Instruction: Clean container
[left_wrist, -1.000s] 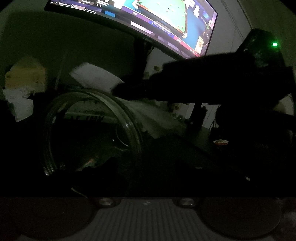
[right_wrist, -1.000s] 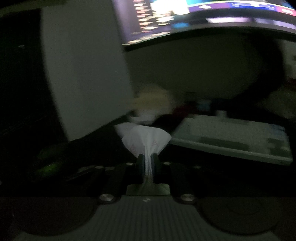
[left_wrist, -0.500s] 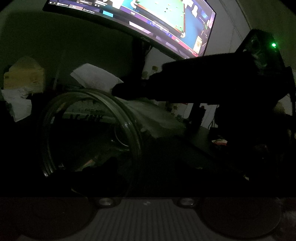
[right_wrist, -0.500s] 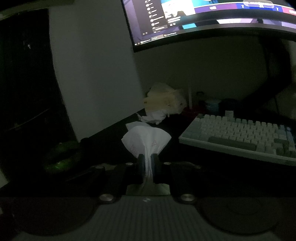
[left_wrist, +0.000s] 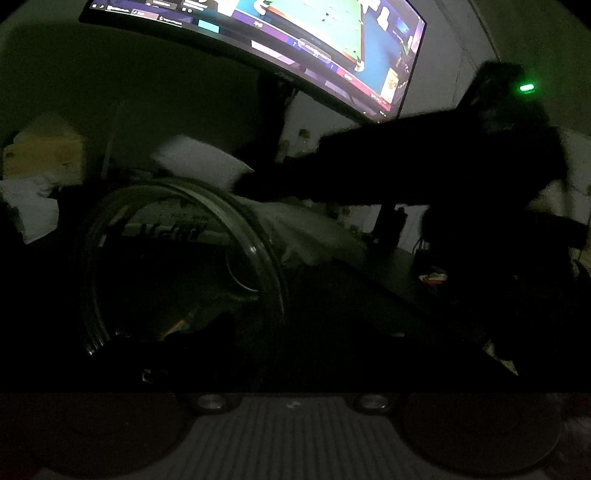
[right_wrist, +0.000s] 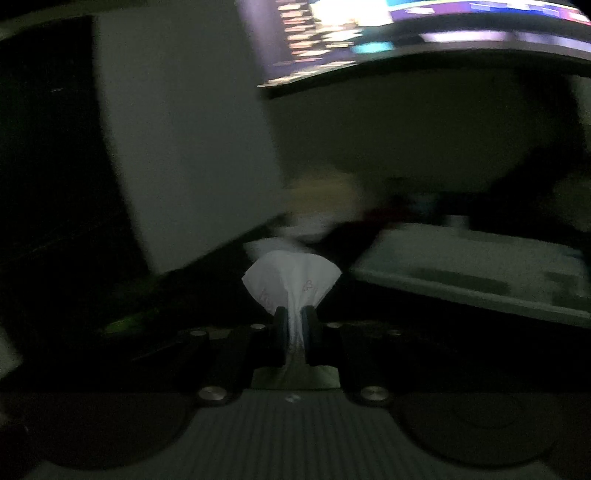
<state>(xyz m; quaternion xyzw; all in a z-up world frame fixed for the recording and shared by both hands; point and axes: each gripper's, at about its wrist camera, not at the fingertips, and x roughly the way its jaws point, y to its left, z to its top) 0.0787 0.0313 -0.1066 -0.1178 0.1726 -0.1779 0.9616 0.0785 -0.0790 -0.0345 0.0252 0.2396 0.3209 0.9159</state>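
Observation:
In the dark left wrist view, a clear glass jar (left_wrist: 258, 236) lies tilted with its wide mouth toward the camera, close in front. My left gripper (left_wrist: 255, 343) is shut on it, its fingers only dark shapes around the jar. My right gripper (right_wrist: 294, 325) is shut on a white tissue (right_wrist: 291, 280) that fans out past its tips. Seen from the left wrist, the right gripper (left_wrist: 247, 188) is a black silhouette reaching in from the right. It holds the tissue (left_wrist: 199, 162) just above the jar's upper rim, outside the mouth.
A lit curved monitor (left_wrist: 295, 44) hangs at the back on a dark stand. A pale keyboard (right_wrist: 480, 273) lies at the right on the dark desk. Crumpled paper (left_wrist: 37, 177) is piled at the far left. A white panel (right_wrist: 184, 147) stands at the left.
Almost nothing has changed. The right wrist picture wobbles slightly and is blurred now. The jar and the tissue stay gripped in the same places.

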